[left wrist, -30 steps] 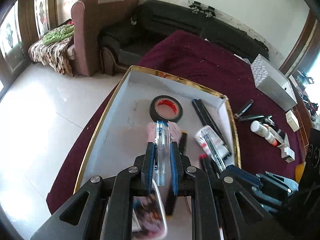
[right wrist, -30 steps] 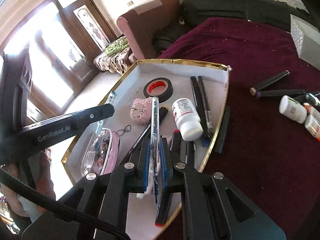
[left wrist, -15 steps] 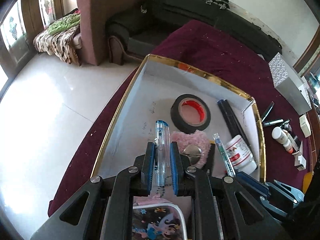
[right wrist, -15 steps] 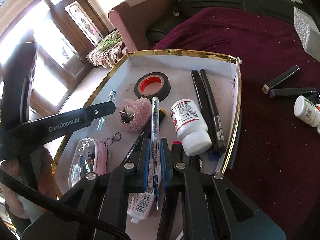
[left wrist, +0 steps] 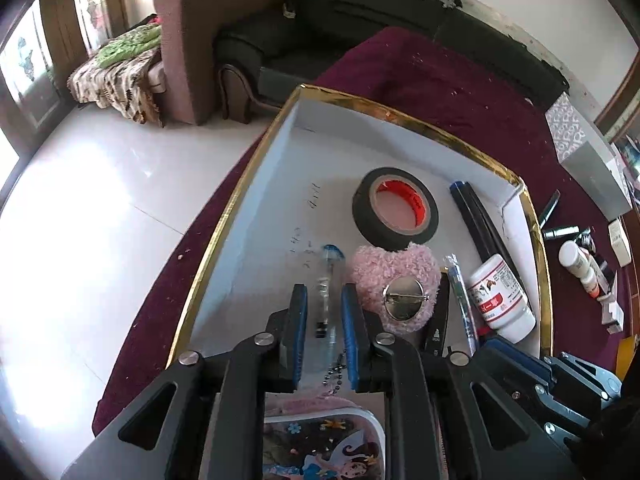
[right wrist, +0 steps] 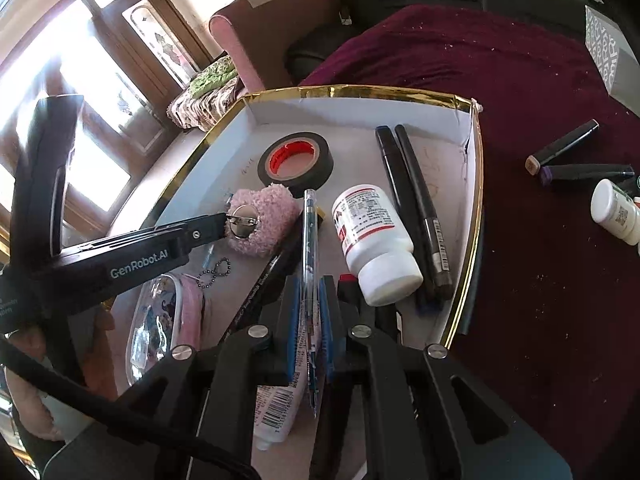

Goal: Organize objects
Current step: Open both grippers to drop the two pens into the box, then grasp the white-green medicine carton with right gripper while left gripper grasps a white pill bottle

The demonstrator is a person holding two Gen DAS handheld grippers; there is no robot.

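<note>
Barcoded tube [right wrist: 276,412] under right gripper [right wrist: 308,312] only

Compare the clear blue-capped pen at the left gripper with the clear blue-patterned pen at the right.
The blue-capped pen lies loose between the left gripper's jaws, which have just been opening; the blue-patterned pen is clamped in the right gripper. The first has a plain barrel, the second a printed one. Both are slim, clear plastic.
</note>
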